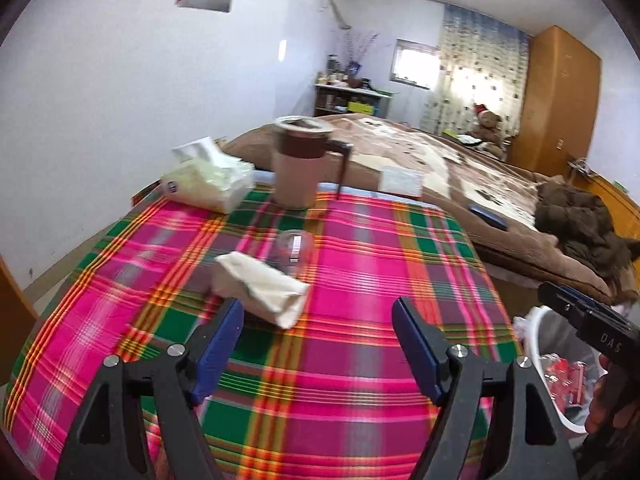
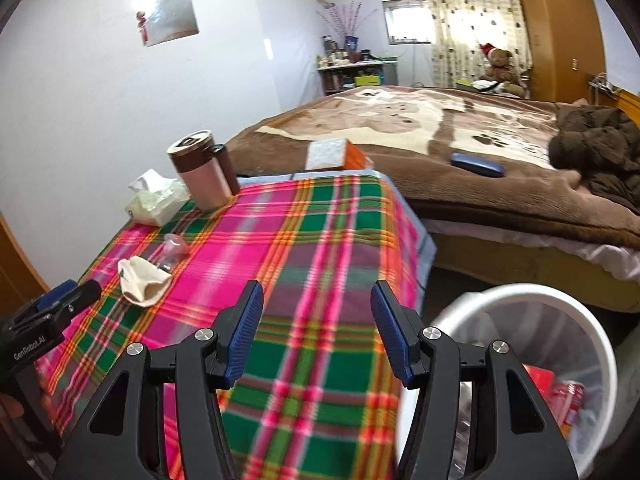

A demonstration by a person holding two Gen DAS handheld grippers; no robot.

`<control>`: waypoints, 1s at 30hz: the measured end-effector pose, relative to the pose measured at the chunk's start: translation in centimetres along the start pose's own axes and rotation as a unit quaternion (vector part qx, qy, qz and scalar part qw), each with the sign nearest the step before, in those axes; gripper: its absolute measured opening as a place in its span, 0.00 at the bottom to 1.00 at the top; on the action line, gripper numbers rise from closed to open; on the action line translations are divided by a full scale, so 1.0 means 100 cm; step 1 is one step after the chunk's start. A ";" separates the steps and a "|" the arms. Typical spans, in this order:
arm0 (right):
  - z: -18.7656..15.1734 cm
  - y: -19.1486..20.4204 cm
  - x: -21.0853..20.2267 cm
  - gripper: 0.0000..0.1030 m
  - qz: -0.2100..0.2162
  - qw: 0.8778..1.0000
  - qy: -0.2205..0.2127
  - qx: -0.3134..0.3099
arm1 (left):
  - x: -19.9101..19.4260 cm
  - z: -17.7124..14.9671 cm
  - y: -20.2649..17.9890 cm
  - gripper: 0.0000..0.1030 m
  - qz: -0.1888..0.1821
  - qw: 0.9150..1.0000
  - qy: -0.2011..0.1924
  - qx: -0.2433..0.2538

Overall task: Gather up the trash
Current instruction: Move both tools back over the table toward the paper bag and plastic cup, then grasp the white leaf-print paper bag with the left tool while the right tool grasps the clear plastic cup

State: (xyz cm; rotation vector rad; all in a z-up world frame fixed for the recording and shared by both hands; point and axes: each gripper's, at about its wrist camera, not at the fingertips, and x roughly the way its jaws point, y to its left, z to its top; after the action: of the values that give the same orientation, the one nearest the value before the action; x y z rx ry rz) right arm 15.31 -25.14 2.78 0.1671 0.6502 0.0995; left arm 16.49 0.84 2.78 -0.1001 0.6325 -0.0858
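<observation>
The left gripper [image 1: 318,344] hangs open and empty over the plaid tablecloth [image 1: 360,264], near a crumpled tissue [image 1: 260,292] (its left pad [image 1: 218,354] nearest).

Home bedroom: bed [image 2: 460,128], wardrobe [image 1: 560,92], curtained window [image 2: 460,8].

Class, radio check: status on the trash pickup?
Left gripper open, empty. Right gripper open, empty. Crumpled white paper wad on plaid cloth, ahead of left. White bin beside table. Path unobstructed.
</observation>
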 end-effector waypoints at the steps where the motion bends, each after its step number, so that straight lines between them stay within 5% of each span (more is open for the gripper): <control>1: 0.002 0.004 0.006 0.56 0.003 1.000 0.003 -0.002 | 0.004 0.001 0.006 0.78 0.005 1.000 0.005 -0.005; 21: 0.028 0.062 0.081 0.56 0.044 0.997 0.043 -0.036 | 0.095 -0.003 0.052 0.80 0.044 0.991 0.091 -0.083; 25: 0.030 0.077 0.099 0.56 0.056 0.996 0.062 -0.041 | 0.103 -0.006 0.062 0.79 0.023 0.990 0.100 -0.096; 30: 0.030 0.094 0.114 0.56 0.076 0.993 0.079 -0.038 | 0.105 -0.001 0.072 0.59 0.017 0.991 0.101 -0.091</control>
State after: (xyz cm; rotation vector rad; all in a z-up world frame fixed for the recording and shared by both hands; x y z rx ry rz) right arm 25.78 -14.59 0.09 0.1367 0.7904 0.2856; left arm 25.20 6.80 -4.28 -0.2598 0.8438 -0.0055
